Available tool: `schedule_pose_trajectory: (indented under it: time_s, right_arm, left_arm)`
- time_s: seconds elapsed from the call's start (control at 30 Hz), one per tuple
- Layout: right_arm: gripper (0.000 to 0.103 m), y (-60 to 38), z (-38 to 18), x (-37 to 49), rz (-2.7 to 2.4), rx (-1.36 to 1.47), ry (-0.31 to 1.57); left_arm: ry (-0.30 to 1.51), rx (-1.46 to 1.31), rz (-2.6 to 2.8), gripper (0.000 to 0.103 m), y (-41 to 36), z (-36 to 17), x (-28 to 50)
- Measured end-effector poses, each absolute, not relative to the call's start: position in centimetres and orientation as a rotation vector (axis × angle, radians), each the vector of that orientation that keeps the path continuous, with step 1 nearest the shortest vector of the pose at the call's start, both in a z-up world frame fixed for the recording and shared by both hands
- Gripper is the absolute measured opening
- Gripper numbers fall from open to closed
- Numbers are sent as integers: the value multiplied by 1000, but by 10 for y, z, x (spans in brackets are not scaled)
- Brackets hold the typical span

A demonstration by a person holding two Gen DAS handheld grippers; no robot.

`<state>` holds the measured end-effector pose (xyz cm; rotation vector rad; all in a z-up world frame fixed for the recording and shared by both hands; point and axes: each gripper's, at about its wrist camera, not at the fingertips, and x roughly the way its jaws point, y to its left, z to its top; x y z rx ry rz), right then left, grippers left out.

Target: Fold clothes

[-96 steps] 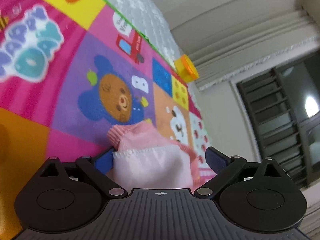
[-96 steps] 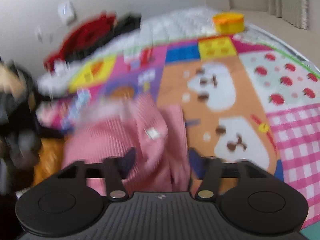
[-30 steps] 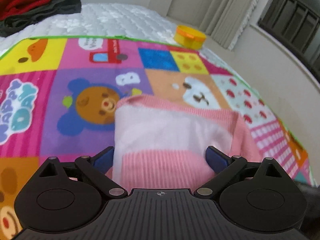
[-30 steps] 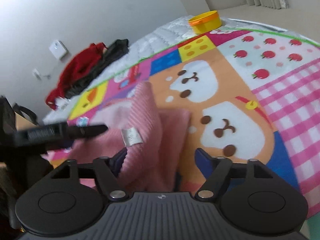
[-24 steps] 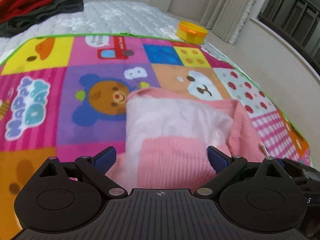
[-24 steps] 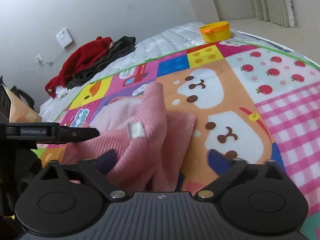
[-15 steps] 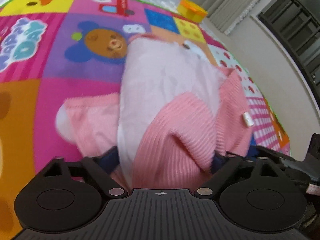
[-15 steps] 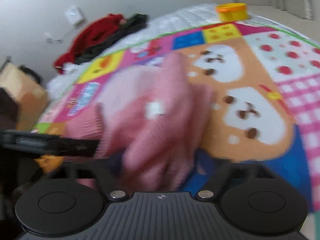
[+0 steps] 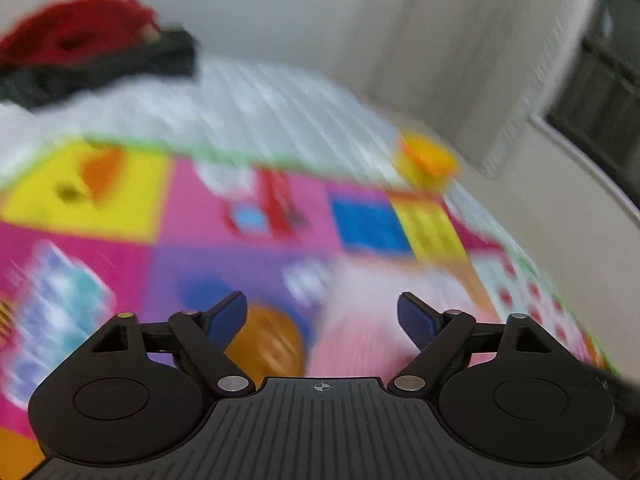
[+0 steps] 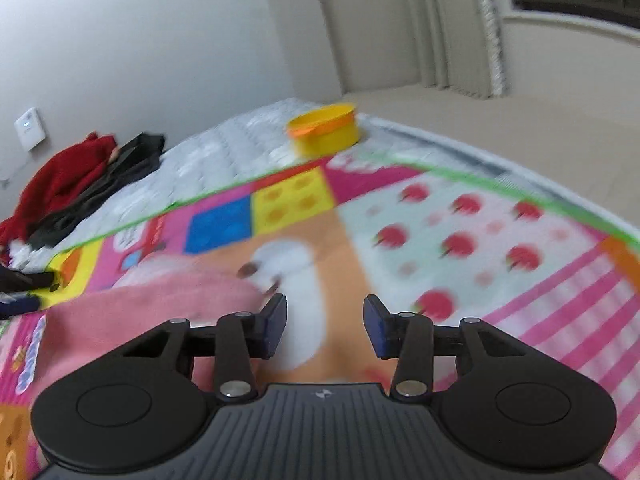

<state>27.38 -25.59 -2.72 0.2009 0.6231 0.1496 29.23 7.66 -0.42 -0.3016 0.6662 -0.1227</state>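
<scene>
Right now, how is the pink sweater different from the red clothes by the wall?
The pink sweater lies on the colourful play mat, close to the grippers; the red clothes are heaped far off on the white mattress. The pink sweater lies alone; the red clothes lie against something black. Neither is held.

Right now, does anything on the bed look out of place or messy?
A red and black heap of clothes lies unfolded on the bare mattress, off the play mat. A yellow tub sits at the mat's far edge. The pink garment is too blurred to judge.
</scene>
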Motion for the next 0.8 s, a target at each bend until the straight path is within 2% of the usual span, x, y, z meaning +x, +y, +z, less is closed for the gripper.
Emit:
schedule_pose_trajectory:
  time_s: [0.03, 0.17, 0.23, 0.4, 0.5, 0.6, 0.67, 0.73, 0.77, 0.8]
  right_arm:
    - [43, -254, -21, 270, 182, 179, 600]
    - [46, -218, 7, 247, 386, 38, 516]
    - [56, -187, 19, 239, 508, -40, 504]
    - [59, -115, 40, 247, 673, -194, 498]
    - [78, -82, 35, 288, 704, -229, 606]
    - [81, -61, 9, 322, 713, -270, 792]
    - [72, -58, -9, 323, 692, -337, 857]
    - [38, -58, -9, 306, 730, -370, 837]
    - [30, -57, -3, 296, 746, -388, 819]
    - [15, -56, 5, 286, 760, -409, 799]
  left_arm:
    - [644, -348, -92, 96, 88, 3, 286]
    - [582, -566, 1, 99, 119, 10, 241]
    - [591, -634, 11, 99, 117, -3, 221]
    - [748, -473, -54, 99, 100, -37, 224]
    - [789, -387, -74, 99, 97, -46, 227]
    - [798, -322, -99, 100, 95, -51, 227]
    - [807, -318, -121, 101, 96, -54, 228]
    - [820, -324, -136, 101, 97, -59, 231]
    - [833, -333, -141, 101, 99, -62, 232]
    - [845, -342, -146, 101, 100, -65, 234]
